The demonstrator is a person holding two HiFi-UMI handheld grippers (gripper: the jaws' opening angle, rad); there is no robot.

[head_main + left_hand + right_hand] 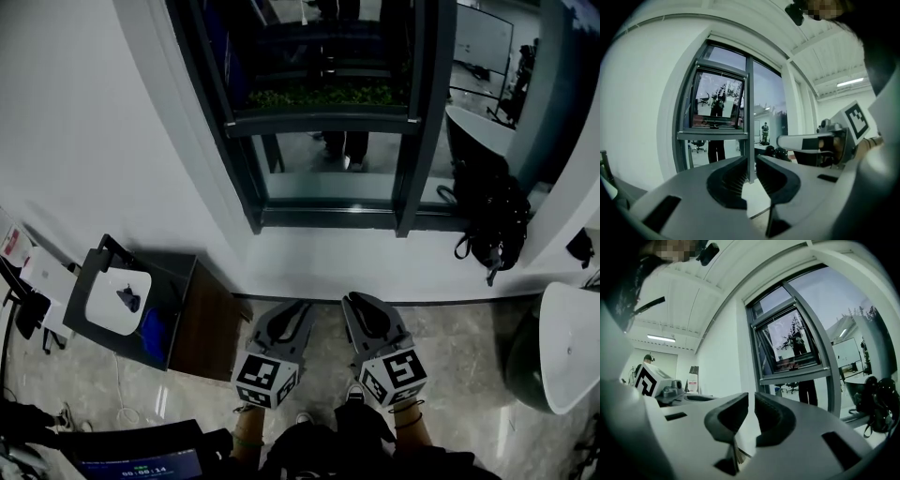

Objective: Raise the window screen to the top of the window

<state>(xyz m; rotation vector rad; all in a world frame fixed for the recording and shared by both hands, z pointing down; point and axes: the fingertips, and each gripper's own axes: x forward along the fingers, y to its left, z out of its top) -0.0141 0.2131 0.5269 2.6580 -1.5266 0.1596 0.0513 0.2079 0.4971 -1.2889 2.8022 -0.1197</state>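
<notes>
- Head view, looking steeply down: window screen set in the left section of a dark-framed window, its bottom rail lying partway up the opening rather than at the top.
- Mesh too dark to make out; green foliage visible just above the rail, clear glass below it reflecting a standing person's legs.
- Seen from the left gripper view: the same rail crossing the window at mid height, with a smaller framed pane above it and a tall upright post to its right.
- Left gripper held low in front of the body, well apart from the window and pointing toward it. Jaws drawn nearly together, only a thin slit between them, nothing grasped.
- Right gripper just beside the left, at the same height, also aimed at the window. Jaws likewise pinched close with a narrow slit, and empty.
- Square-marker cube on the back of each gripper, nearest the person.
- White sill running under the window, white wall to its left.
- Black backpack resting on the sill at the right end, straps hanging over the edge.
- Dark side table on the glossy tiled floor to the left, bearing a white tray with a small dark item on it.
- White rounded object at the right edge.
</notes>
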